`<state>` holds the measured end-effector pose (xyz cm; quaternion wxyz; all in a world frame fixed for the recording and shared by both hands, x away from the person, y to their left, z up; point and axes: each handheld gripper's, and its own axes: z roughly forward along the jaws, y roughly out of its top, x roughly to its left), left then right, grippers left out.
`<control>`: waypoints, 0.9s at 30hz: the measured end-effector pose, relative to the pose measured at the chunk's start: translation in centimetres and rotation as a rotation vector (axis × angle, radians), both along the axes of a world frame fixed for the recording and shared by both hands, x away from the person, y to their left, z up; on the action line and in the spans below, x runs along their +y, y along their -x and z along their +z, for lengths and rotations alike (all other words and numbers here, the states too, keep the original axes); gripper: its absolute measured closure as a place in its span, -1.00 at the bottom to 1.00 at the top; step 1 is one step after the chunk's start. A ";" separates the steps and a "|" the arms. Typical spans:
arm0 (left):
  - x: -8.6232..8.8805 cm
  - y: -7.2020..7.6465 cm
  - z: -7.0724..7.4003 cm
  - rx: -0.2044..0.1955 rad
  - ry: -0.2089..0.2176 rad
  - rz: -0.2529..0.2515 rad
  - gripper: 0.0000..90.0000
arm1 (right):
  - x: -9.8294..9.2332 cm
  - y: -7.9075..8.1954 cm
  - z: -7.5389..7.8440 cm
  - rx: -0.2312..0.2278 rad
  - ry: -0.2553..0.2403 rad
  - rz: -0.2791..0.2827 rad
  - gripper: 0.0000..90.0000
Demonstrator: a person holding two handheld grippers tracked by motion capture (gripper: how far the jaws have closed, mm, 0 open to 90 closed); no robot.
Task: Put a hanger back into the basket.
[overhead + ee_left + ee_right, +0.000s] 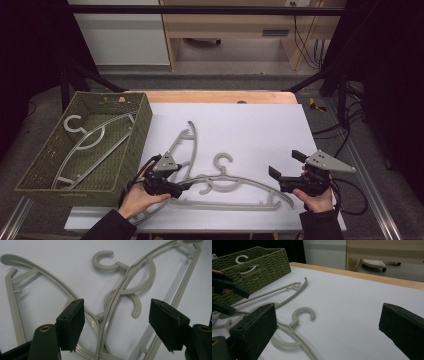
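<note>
Worktop [260, 125]: white sheet over a wooden top. It carries everything listed below.

Basket [131, 145]: green woven basket at the worktop's left edge. One grey hanger [90, 137] already lies inside, so we judge the work to be gathering hangers into it.

Near hanger [235, 192]: grey plastic, flat along the front edge of the worktop, hook [223, 161] pointing toward the far edge. Its left end crosses the other loose hanger.

Angled hanger [184, 142]: grey plastic, running from near the basket's front right corner toward mid-worktop, tangled with the near hanger at its lower end.

Right gripper [285, 170]: held by the right hand [315, 197] near the front right corner, at the near hanger's right tip. Jaws wide apart with nothing between them.

Left gripper [186, 184]: held by the left hand [142, 195] at the front left, just right of the basket. Jaws apart, pads [72, 322] on either side of the crossing bars in the left gripper view, not yet pressing on them.

Step in hand, as we read it: lining up to grip at the crossing.

Next move, in our judgement: settle the pads on one hanger's bar alone, clamp, then lift it free of the other before carrying it to the basket. Catching both bars would drag the pair.
</note>
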<state>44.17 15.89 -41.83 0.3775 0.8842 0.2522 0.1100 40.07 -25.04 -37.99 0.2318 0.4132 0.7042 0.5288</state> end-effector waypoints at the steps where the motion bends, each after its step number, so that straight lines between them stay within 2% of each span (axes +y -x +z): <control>1: 0.0 0.0 0.0 0.000 0.000 0.000 -0.29 | 0.0 0.0 0.0 0.000 0.000 0.000 -0.96; 2: -0.3 -0.2 -0.5 -0.001 -0.031 -0.002 -0.27 | 0.1 0.0 0.0 0.000 0.000 0.002 -0.96; 3: -0.4 -0.3 -0.7 -0.006 -0.046 -0.007 -0.22 | 0.0 0.0 0.0 0.001 0.002 0.005 -0.96; 5: -0.6 -0.5 -1.2 -0.005 -0.068 -0.007 -0.09 | 0.1 -0.1 -0.1 0.003 0.003 0.003 -0.96; 11: -1.1 -1.0 -2.5 0.006 -0.138 -0.008 0.10 | 0.2 -0.1 -0.2 0.006 0.003 0.007 -0.96; 14: -1.2 -1.3 -2.9 0.014 -0.143 -0.001 0.22 | 0.2 -0.1 -0.2 0.008 0.005 0.005 -0.96; 16: -1.3 -1.4 -3.1 0.006 -0.179 -0.009 0.30 | 0.2 -0.1 -0.2 0.009 0.004 0.004 -0.96; 17: -1.4 -1.4 -3.3 0.008 -0.172 -0.006 0.33 | 0.2 -0.2 -0.2 0.008 0.006 0.004 -0.96; 19: -1.5 -1.5 -3.5 0.016 -0.192 -0.014 0.41 | 0.2 -0.1 -0.2 0.009 0.005 0.005 -0.96; 23: -1.8 -1.3 -3.8 0.000 -0.218 -0.004 0.56 | 0.2 -0.1 -0.2 0.008 0.005 0.006 -0.96; 24: -2.0 -1.1 -3.7 -0.017 -0.237 0.005 0.59 | 0.3 -0.1 -0.2 0.009 0.005 0.006 -0.96; 27: -2.3 -0.8 -3.8 -0.044 -0.259 0.016 0.66 | 0.3 -0.1 -0.2 0.009 0.005 0.006 -0.96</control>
